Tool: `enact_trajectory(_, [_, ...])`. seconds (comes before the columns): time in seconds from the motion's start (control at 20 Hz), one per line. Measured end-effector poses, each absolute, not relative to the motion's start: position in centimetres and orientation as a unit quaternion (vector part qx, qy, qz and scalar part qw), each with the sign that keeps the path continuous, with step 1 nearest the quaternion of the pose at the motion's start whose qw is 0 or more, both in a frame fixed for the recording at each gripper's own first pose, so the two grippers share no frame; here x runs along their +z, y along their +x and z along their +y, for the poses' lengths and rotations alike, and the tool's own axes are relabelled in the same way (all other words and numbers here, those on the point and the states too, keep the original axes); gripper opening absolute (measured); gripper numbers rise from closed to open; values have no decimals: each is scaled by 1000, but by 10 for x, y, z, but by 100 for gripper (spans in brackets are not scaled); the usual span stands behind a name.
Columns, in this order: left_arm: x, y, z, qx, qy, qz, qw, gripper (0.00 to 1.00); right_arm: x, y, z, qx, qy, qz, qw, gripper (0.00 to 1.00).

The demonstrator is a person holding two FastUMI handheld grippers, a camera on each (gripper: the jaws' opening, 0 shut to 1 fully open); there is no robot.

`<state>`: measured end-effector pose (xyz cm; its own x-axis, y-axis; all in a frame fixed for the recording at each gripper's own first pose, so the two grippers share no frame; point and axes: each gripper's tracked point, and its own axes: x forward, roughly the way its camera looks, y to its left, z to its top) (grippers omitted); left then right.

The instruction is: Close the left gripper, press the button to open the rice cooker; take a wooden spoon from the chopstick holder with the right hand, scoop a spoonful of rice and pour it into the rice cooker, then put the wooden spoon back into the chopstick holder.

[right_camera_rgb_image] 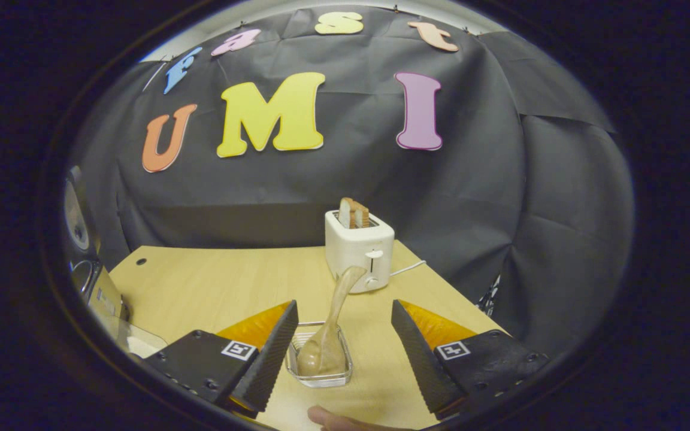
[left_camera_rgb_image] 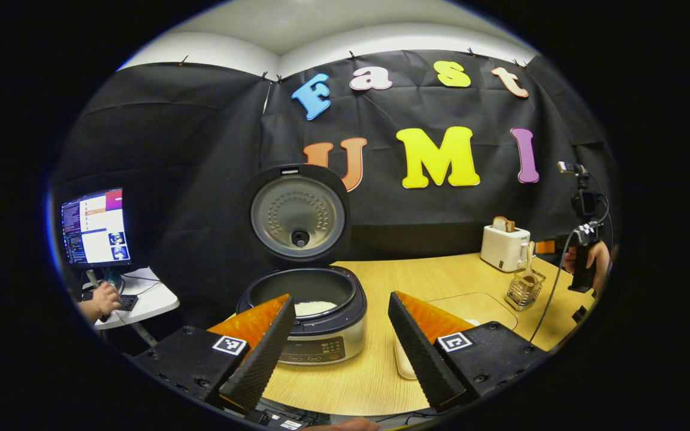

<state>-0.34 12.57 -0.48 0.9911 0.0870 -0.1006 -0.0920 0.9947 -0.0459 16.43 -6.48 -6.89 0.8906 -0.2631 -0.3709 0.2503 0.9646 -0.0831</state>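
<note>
One rice cooker point(left_camera_rgb_image: 321, 326) sits at the near left of the wooden table point(left_camera_rgb_image: 441, 278), its lid point(left_camera_rgb_image: 297, 214) standing straight up and a patch of white rice point(left_camera_rgb_image: 315, 307) showing in the inner pot. One wire chopstick holder point(left_camera_rgb_image: 524, 288) stands well to the right, near the table's far edge, with one wooden spoon point(left_camera_rgb_image: 528, 263) upright inside it. In the right gripper view that same spoon point(right_camera_rgb_image: 333, 329) leans in the holder point(right_camera_rgb_image: 319, 359), bowl down, handle tilting toward the toaster.

Left gripper point(left_camera_rgb_image: 341, 335) hangs just in front of the cooker, fingers spread wide, nothing between them. Right gripper point(right_camera_rgb_image: 342, 353) hovers over the holder, also spread apart, the spoon sitting in the gap untouched.

One white toaster point(right_camera_rgb_image: 360, 248) behind, bread slices point(right_camera_rgb_image: 354, 213) poking up. One flat pale tray point(left_camera_rgb_image: 471, 308) lies beside the cooker. Off left, one monitor point(left_camera_rgb_image: 96, 227) on a small side table point(left_camera_rgb_image: 150, 296), a person's hand point(left_camera_rgb_image: 105, 299) at its keyboard.
</note>
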Motion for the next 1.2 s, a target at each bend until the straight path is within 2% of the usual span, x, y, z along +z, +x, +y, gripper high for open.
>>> enact_trajectory(0.3, [23,-1,132,74,-60,15,995,99,-50,113,-55,-101,-64,133,984,93])
enact_trajectory(0.35, [31,1,137,82,-64,10,995,95,-46,101,-52,-95,-70,117,986,93])
enact_trajectory(0.4, [42,5,139,83,-62,2,995,99,-42,91,-48,-92,-73,102,988,93])
enact_trajectory(0.55, [71,19,139,71,-46,-5,996,99,-36,66,-38,-85,-66,71,992,96])
enact_trajectory(0.75, [111,48,151,86,-31,-30,995,99,-37,44,-15,-46,-63,60,995,94])
enact_trajectory(0.9, [131,75,137,52,-22,-29,998,99,-24,31,-16,-47,-60,13,997,94])
enact_trajectory(1.1, [155,111,146,60,7,-40,997,99,-15,17,-17,-41,-65,-17,997,96])
enact_trajectory(1.2, [165,129,153,71,18,-53,996,99,-17,15,-17,-33,-63,-14,997,94])
